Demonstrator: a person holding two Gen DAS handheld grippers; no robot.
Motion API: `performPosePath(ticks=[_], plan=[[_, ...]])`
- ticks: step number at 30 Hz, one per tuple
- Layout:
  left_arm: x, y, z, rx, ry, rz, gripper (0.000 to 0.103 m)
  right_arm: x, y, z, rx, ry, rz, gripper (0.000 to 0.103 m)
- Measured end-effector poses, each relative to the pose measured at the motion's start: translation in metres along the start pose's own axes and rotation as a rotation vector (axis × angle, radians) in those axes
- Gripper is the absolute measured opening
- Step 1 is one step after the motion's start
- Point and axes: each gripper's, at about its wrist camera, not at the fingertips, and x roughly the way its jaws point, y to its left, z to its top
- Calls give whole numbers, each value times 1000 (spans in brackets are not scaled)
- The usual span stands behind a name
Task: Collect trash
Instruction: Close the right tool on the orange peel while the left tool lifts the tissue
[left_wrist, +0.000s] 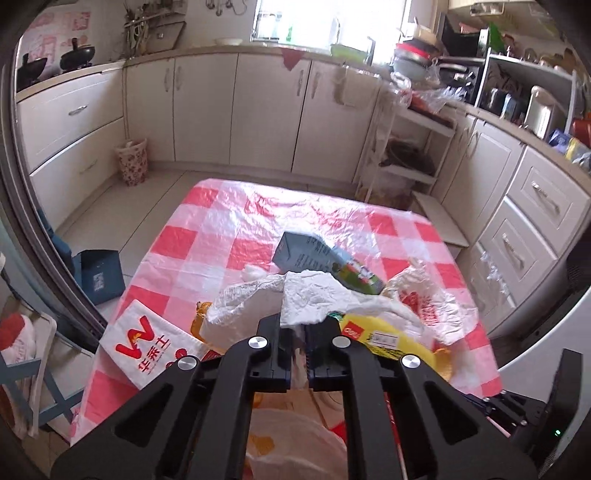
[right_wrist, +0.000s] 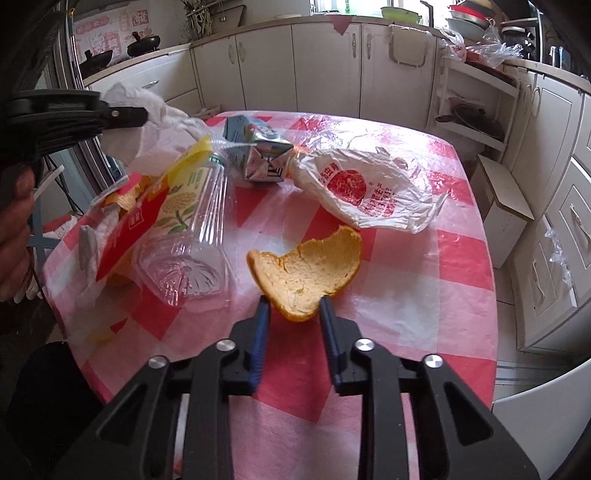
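The near-right part of the checked tablecloth (right_wrist: 424, 295) is left bare, so passage is allowed there. The left side is blocked by a clear plastic bottle (right_wrist: 192, 236) lying beside a red and yellow carton (right_wrist: 147, 218). Farther back, the way is barred by a milk carton (right_wrist: 258, 155) and a crumpled printed bag (right_wrist: 369, 192).

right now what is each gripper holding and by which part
The left gripper pinches the crumpled white tissue at its near edge. The right gripper holds the orange peel by its near lower tip.
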Motion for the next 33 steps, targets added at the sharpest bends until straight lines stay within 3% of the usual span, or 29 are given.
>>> performPosePath(ticks=[8, 11, 16, 17, 19, 20, 26, 31, 33], plan=[[-70, -5, -17, -41, -47, -112, 5, -38, -9, 1, 65, -64, 51, 20], [-90, -10, -32, -45, -39, -144, 5, -56, -17, 3, 92, -96, 73, 6], [-110, -18, -53, -40, -18, -158, 5, -65, -19, -4, 83, -73, 90, 6], [-111, -18, -56, -41, -13, -155, 5, -64, -18, -7, 82, -65, 89, 7], [-116, -15, -62, -48, -3, -148, 5, -59, -15, -11, 70, -41, 94, 38], [-119, -14, -64, -50, 0, -146, 5, -58, -12, -13, 53, -53, 79, 62], [-131, -5, -77, -55, 8, -135, 5, -35, 21, -15, -37, -12, 104, 65], [-135, -2, -77, -65, 7, -137, 5, -3, 39, -12, -81, 61, 19, 65], [-135, -1, -75, -63, 3, -137, 5, 8, 34, -10, -49, 86, -12, 55]])
